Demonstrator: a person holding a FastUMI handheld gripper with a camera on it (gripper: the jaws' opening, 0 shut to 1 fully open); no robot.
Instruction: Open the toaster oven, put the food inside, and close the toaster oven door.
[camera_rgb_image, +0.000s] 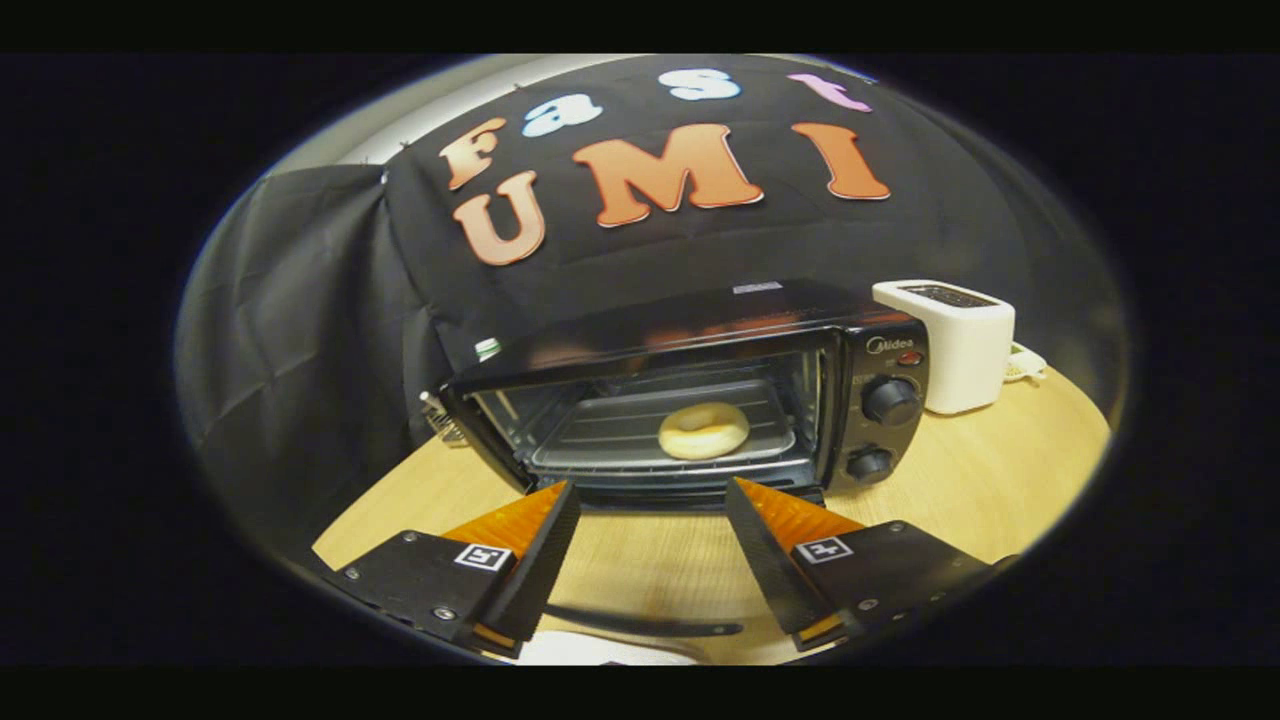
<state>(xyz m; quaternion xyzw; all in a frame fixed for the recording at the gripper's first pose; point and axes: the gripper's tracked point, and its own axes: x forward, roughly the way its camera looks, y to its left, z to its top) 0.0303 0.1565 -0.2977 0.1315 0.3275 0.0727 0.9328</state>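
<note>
A black cloth wall (300, 300) hangs behind everything, draped in folds. In front of it, a light wooden table (1000, 480) spreads out toward you.

On the table stands a black toaster oven (690, 390), directly ahead of your gripper (652, 500). Whether its glass door is shut or dropped open out of sight, you cannot tell; either way the inside is plain to see. Two round knobs (890, 400) sit one above the other on its right-hand panel, with a small red light just above them.

Inside the oven, a metal tray (600, 440) rests on the rack. On the right part of that tray lies the food, a pale ring-shaped bagel (703, 430), flat on its side.

Just to the right of the oven, and a little behind it, stands a white toaster (950, 345), close beside the oven's panel. A small white object lies on the table behind the toaster, too small to identify.

Your gripper's two fingers (545, 540) are spread wide apart, grasping nothing. Their tips reach just short of the oven's lower front edge, and bare table shows between them. The bagel is beyond the fingers, inside the oven.

Nearest to you, between the finger bases, a white rounded shape (600, 650) and a thin dark curved line lie on the table; what they are is unclear.
</note>
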